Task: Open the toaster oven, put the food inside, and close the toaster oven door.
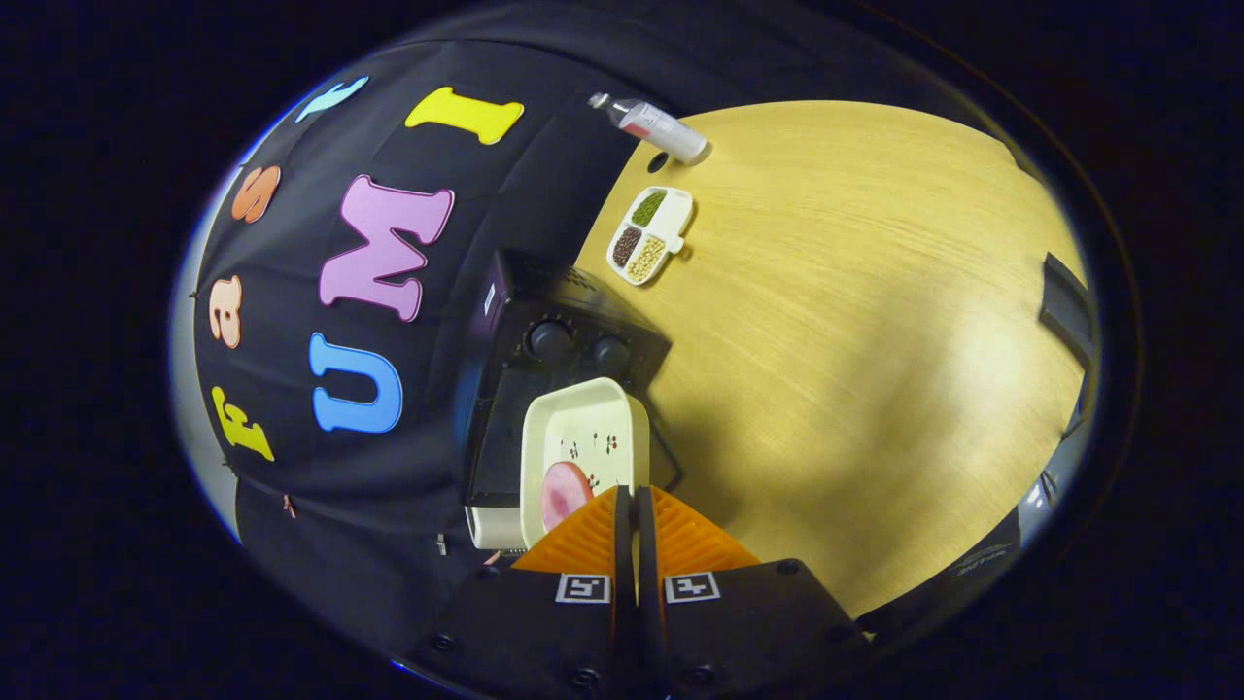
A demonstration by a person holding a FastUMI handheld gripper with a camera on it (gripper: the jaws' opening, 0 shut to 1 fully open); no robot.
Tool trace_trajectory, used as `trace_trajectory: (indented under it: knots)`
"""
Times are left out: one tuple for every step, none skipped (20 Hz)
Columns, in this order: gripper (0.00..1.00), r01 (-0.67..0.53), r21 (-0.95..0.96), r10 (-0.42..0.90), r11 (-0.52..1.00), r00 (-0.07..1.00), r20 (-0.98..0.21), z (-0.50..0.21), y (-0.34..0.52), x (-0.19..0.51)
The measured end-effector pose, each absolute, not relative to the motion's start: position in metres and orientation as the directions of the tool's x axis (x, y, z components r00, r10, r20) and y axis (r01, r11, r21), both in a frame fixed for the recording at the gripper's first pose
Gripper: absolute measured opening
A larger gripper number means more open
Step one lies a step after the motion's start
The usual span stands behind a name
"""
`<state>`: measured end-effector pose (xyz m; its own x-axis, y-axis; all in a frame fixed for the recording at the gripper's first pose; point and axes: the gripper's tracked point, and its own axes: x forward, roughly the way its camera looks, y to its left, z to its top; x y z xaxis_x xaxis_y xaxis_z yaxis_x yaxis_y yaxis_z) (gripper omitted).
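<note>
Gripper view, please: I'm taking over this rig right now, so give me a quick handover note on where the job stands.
Gripper: fingers closed on the near rim of the cream dish, held off the table.
Food: a pink slice lies in the dish, close to the fingers.
Toaster oven: just beyond the dish, beside the booth wall, on the wooden table; two knobs face the camera. Whether its door is open cannot be told, since the dish hides it.
Done: dish picked up.
Left: dish into the oven, release, close the door.
</note>
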<state>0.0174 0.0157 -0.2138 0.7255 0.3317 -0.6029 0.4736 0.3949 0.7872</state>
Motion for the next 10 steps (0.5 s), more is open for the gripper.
trace_trajectory:
  knots:
    - [0.06,0.466,0.791,0.337,0.397,0.727,-0.598,-0.214,0.025,0.023]
    - [0.06,0.460,0.792,0.344,0.401,0.726,-0.595,-0.217,0.035,0.030]
    - [0.06,0.456,0.794,0.352,0.402,0.723,-0.594,-0.220,0.043,0.037]
    - [0.06,0.455,0.794,0.357,0.404,0.720,-0.595,-0.225,0.050,0.045]
    - [0.06,0.459,0.791,0.358,0.404,0.716,-0.599,-0.231,0.056,0.053]
    - [0.06,0.462,0.789,0.356,0.405,0.715,-0.602,-0.237,0.059,0.061]
    - [0.06,0.467,0.789,0.355,0.400,0.715,-0.603,-0.244,0.062,0.069]
    - [0.06,0.473,0.791,0.354,0.389,0.715,-0.602,-0.250,0.066,0.078]
    - [0.06,0.481,0.794,0.354,0.371,0.718,-0.600,-0.253,0.071,0.085]
    - [0.06,0.486,0.801,0.353,0.349,0.724,-0.593,-0.257,0.076,0.095]
